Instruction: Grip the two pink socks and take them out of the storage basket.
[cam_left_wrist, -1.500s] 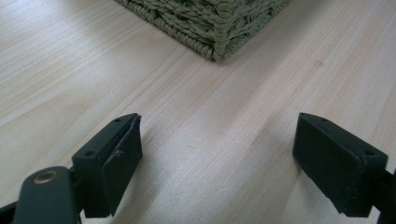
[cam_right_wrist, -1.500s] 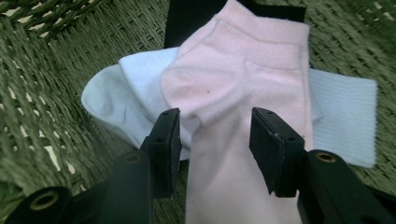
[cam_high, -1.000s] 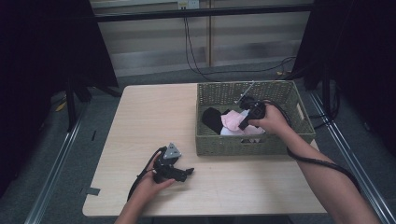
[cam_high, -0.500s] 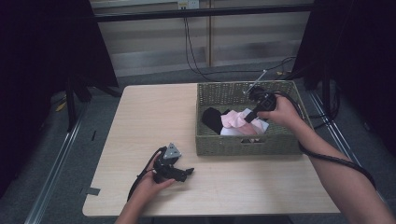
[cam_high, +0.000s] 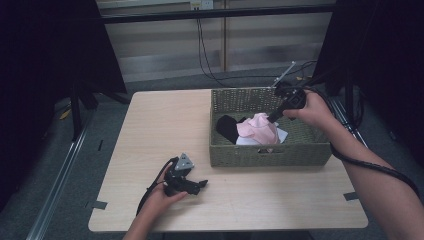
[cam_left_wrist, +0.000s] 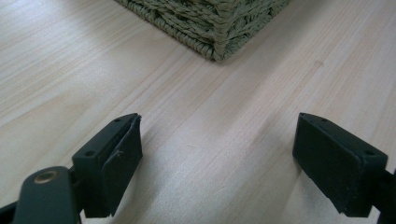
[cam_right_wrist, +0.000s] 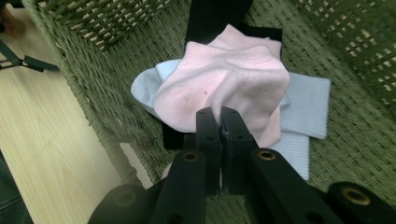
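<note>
A: What is the right gripper (cam_right_wrist: 219, 122) doing?
B: Jaws closed on a pink sock (cam_high: 258, 128), raised over the wicker basket (cam_high: 270, 155), likely to take it out.
A: The left gripper (cam_high: 198, 185)?
B: Wide open, empty, resting on the bench (cam_high: 165, 125).

Black tongs (cam_right_wrist: 219, 122); trailing black cables (cam_high: 372, 167)

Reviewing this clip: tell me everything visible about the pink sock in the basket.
The pink sock is a short, soft knit ankle sock, pale pink with a couple of tiny dark specks. The right tongs are shut on its edge and lift it into a peak inside the woven green basket. It drapes over a light blue sock and a black item beneath.
</note>
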